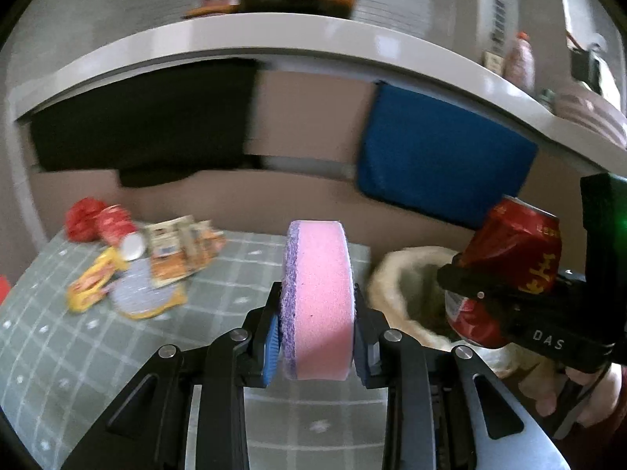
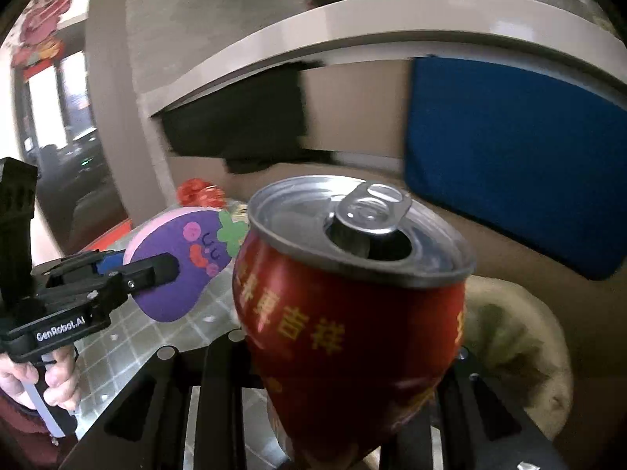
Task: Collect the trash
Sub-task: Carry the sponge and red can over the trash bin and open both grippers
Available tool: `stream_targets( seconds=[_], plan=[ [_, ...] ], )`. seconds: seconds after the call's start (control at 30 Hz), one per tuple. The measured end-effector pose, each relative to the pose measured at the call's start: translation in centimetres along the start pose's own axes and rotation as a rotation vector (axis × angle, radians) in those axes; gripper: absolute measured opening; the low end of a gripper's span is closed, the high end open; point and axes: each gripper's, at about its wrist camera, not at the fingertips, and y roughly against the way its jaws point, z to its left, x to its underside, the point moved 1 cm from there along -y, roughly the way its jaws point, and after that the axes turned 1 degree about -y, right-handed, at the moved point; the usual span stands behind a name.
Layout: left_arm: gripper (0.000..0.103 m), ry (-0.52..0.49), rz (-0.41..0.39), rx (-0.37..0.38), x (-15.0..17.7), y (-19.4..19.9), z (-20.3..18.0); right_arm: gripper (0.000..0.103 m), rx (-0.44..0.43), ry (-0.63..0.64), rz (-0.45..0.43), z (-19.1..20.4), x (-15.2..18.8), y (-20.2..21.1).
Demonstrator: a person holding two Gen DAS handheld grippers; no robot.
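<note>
Two grippers loaded, both lifted above the table

Left gripper [image 1: 317,333]: jaws part-way closed, blue pads pressing both faces of a pink-and-purple sponge [image 1: 319,297]. From the right wrist view the sponge is eggplant-shaped, with a cartoon face and a green stem, held edge-up above the checked tablecloth [image 1: 78,352].

Right gripper [image 1: 482,293]: jaws part-way closed on a dented red drink can [image 2: 352,313]. Can is tilted, opened top toward the camera, pull tab raised, yellow characters on the side. A hand [image 2: 39,380] grips the left tool's handle.

Cream-coloured fabric basket [image 1: 395,278] sits just beyond the table's right edge; the can hangs above its rim.

Remaining trash lies at the table's far left: a red-and-white cup [image 1: 117,227] on its side, a red crumpled item [image 1: 80,217], printed wrappers [image 1: 180,250], a yellow packet [image 1: 92,284].

Both views are motion-blurred.
</note>
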Motion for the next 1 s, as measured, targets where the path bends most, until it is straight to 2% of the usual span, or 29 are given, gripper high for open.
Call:
stream_targets(
  seconds=[0.27, 0.47, 0.8, 1.0],
  plan=[
    [0.031, -0.008, 0.037, 0.115, -0.8, -4.7, -5.1, 0.026, 0.130, -0.069, 0.003, -6.3, 0.9, 2.0],
    [0.031, 0.002, 0.072, 0.170, -0.5, -8.6, -7.6, 0.026, 0.182, -0.141, 0.024, -10.3, 1.9, 0.9],
    [0.031, 0.004, 0.166, 0.197, 1.2, -13.0, -9.3, 0.027, 0.231, -0.163, 0.071, -12.1, 3.6, -1.3],
    [0.031, 0.008, 0.181, 0.213, 1.4, -13.7, -9.3, 0.027, 0.231, -0.166, 0.079, -12.3, 3.7, -2.0]
  ],
)
